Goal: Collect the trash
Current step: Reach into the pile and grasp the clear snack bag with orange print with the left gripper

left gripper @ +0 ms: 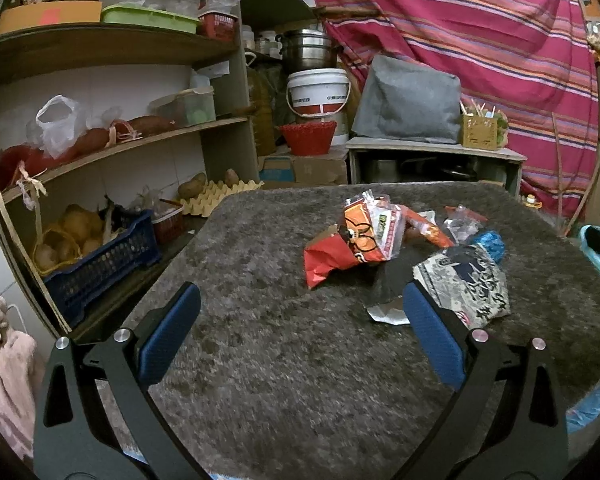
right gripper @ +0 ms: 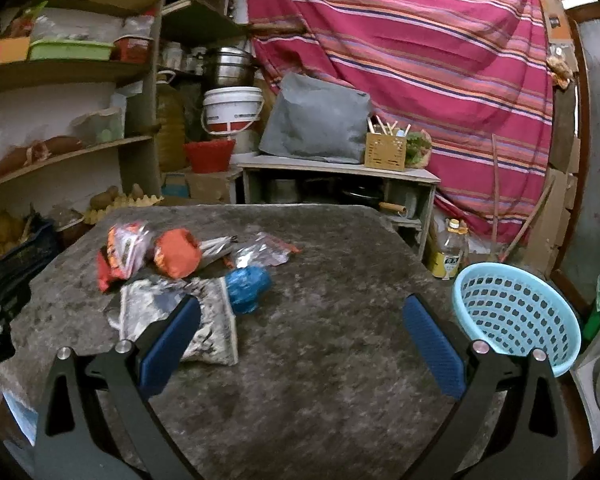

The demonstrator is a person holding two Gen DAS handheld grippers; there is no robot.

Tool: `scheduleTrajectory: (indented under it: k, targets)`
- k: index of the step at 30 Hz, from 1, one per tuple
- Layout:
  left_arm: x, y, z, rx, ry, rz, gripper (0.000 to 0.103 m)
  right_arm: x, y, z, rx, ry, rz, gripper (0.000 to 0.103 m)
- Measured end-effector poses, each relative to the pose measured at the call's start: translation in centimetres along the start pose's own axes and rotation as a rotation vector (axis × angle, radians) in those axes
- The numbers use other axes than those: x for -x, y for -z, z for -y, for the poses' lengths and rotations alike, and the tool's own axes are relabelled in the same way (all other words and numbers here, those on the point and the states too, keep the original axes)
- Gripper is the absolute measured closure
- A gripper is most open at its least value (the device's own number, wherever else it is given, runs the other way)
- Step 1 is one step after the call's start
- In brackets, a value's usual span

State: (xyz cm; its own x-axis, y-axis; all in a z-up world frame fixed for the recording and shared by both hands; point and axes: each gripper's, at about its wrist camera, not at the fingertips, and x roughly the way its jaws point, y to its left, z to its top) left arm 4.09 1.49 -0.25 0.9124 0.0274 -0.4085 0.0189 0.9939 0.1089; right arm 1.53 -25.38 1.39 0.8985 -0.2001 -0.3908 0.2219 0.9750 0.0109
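Note:
A pile of trash lies on the grey fuzzy table: an orange snack bag, a grey-white printed bag, a blue crumpled wrapper and a clear foil wrapper. My left gripper is open and empty, just short of the pile. In the right wrist view the orange bags, the grey-white bag and the blue wrapper lie to the left. My right gripper is open and empty, its left finger over the grey-white bag. A light blue basket stands at the table's right edge.
Wooden shelves with bags, a dark blue crate and egg trays stand at the left. A white bucket, red basket, low cabinet and striped cloth are behind. An oil bottle stands on the floor.

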Motion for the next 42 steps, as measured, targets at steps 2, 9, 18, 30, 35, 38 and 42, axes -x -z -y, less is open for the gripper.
scheduleTrajectory:
  k: [2, 9, 18, 30, 35, 38, 42]
  targets:
    - [-1.0, -0.6, -0.2, 0.018, -0.004, -0.025, 0.005, -0.7, -0.8, 0.9, -0.021, 0.004, -0.013, 0.004]
    - [-3.8, -2.7, -1.3, 0.090, -0.009, -0.070, 0.005, -3.3, -3.3, 1.6, 0.010, 0.020, -0.040, 0.004]
    - [-6.8, -6.3, -2.3, 0.104, -0.016, -0.056, 0.005, -7.0, -6.6, 1.3, 0.051, 0.045, -0.077, 0.004]
    - [-11.9, -5.7, -2.5, 0.114, 0.015, -0.145, 0.005, -11.5, -4.4, 2.2, 0.054, 0.079, -0.161, 0.004]
    - [-12.5, -4.9, -1.8, 0.085, 0.027, -0.162, 0.005, -12.2, -4.0, 3.3, -0.010, 0.079, -0.166, 0.004]
    - [-13.0, -4.6, -1.3, 0.079, 0.037, -0.169, 0.005, -12.9, -3.6, 3.0, 0.018, 0.108, -0.176, 0.004]
    - [-13.5, -5.0, 0.2, 0.073, 0.069, -0.175, 0.005, -13.5, -3.5, 3.0, 0.017, 0.124, -0.188, 0.004]
